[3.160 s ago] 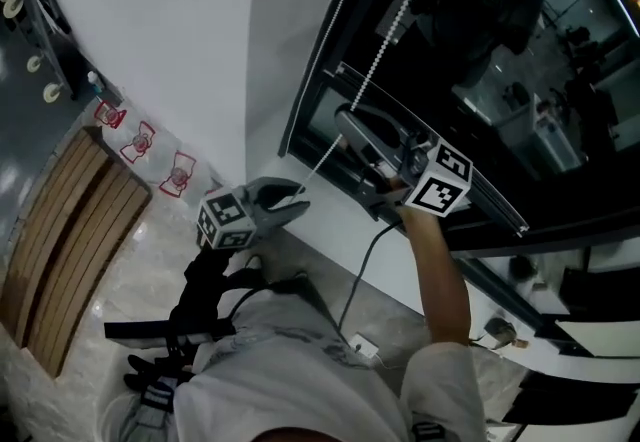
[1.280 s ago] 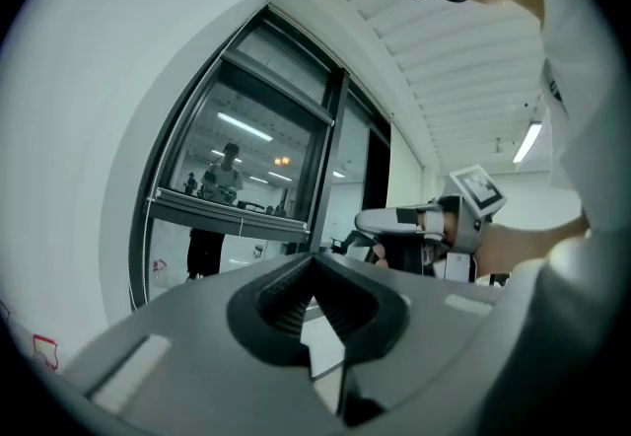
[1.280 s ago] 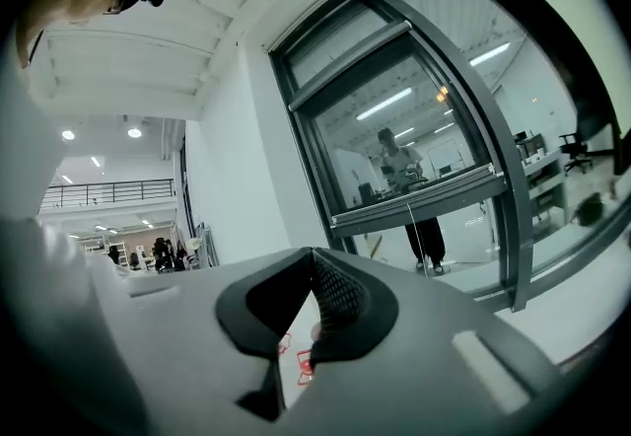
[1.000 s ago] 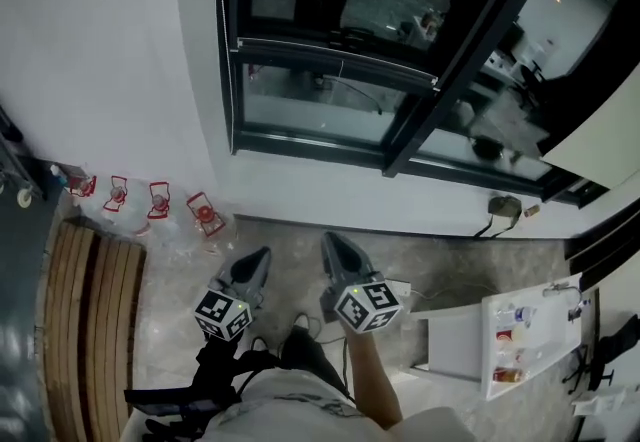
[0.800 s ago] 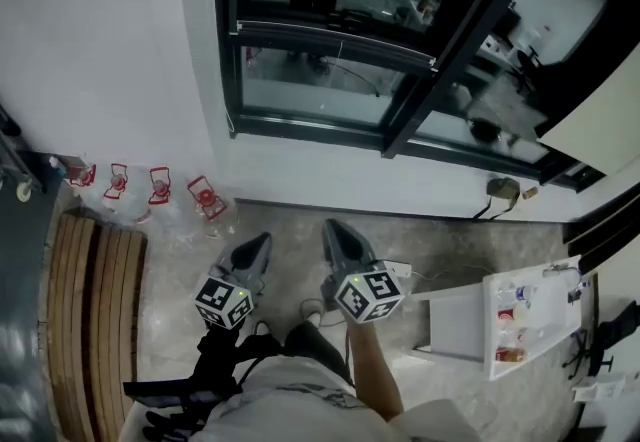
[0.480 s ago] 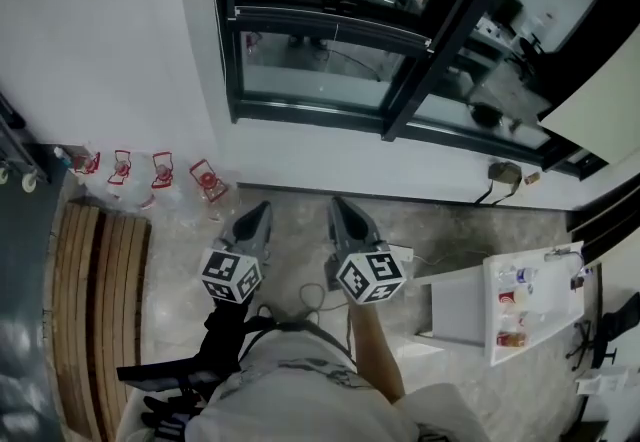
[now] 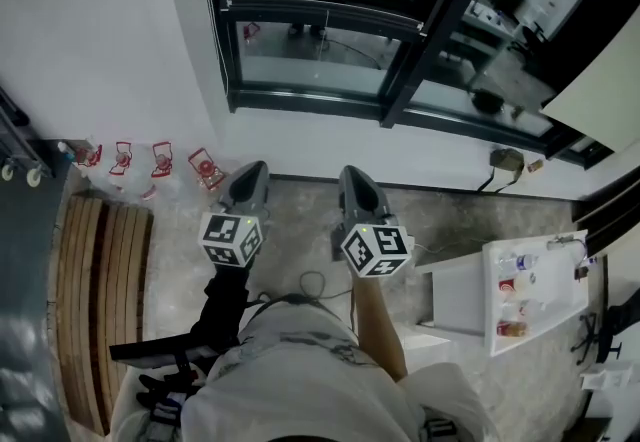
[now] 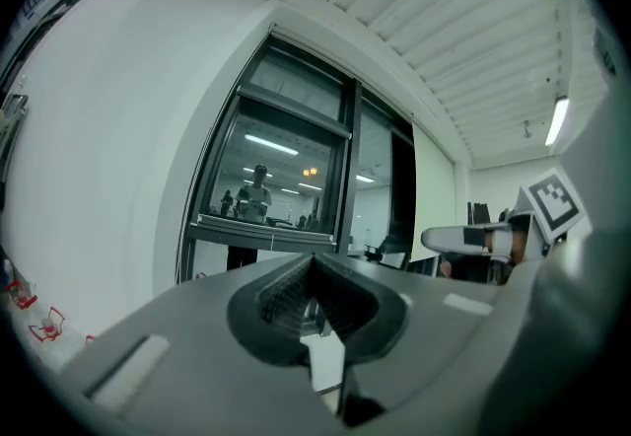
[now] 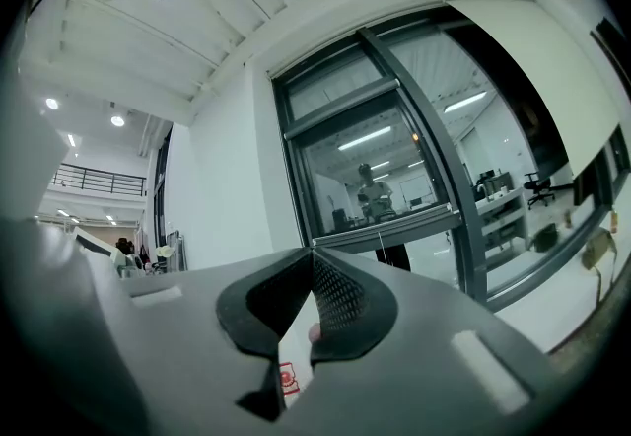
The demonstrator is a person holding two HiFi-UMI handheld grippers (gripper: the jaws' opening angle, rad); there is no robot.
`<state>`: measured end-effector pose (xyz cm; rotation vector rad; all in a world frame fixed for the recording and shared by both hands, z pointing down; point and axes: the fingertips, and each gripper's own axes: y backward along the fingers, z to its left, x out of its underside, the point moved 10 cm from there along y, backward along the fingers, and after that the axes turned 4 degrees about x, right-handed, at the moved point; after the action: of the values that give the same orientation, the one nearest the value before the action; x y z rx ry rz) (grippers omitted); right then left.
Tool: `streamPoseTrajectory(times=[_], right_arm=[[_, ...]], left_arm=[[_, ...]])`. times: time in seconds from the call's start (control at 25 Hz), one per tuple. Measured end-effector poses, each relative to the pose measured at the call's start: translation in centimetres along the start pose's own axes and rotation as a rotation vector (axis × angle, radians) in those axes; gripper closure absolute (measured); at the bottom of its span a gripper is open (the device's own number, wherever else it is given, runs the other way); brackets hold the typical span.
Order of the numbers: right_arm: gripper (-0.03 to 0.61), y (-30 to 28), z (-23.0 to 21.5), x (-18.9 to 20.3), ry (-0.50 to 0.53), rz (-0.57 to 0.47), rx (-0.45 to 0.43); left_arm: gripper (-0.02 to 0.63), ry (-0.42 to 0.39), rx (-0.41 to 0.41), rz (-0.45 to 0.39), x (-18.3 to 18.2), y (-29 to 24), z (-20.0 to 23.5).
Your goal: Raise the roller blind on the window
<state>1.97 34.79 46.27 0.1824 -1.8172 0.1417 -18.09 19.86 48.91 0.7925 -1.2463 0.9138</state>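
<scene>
The person stood facing the tall dark-framed glass window [image 7: 400,80], a gripper in each hand, both held level and pointed at it. Grey left gripper [image 7: 252,173] – jaws pressed together, nothing btwn them. The grey right gripper [image 7: 353,175], near it w/ a gap, was likewise closed w/ nothing in it. Neither touched the window – both hung apart from it, over the grey stone floor [image 7: 300,210] below the sill. Roller blind: couldn't be made out in any view; the window's panes showed as bare glass w/ room reflections. Left of the window ran a plain white wall [image 7: 100,30]. At its foot sat small red wire-framed items [image 7: 160,158], and further from the window lay a slatted wooden bench [image 7: 95,300]. Right of the window stood a white table [image 7: 555,295] w/ small bottles on it.
</scene>
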Motion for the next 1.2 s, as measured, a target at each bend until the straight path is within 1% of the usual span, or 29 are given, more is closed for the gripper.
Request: streamPoseTrajectory(times=[0.12,0.32,0.68,1.2], right_arm=[[0.578,-0.3,-0.7,-0.6,0.004,-0.015,0.003],[0.578,-0.8,-0.7,-0.9,0.018,-0.014,-0.022],[0.578,-1.1,-1.2,-0.4,0.009,0.002,-0.016],[0.578,-1.5,-1.1,-0.1,0.001,0.008,-0.032]], left_arm=[[0.618,-0.009,-0.011,-0.013,-0.6,-0.8,0.0],[0.618,-0.025,0.000,-0.026,-1.3,-1.7,-0.6],[0.618,-0.021,-0.007,-0.008,-0.7,-1.9,-0.6],[0.618,-0.017,-0.006,-0.008,-0.6,-1.9,-0.6]])
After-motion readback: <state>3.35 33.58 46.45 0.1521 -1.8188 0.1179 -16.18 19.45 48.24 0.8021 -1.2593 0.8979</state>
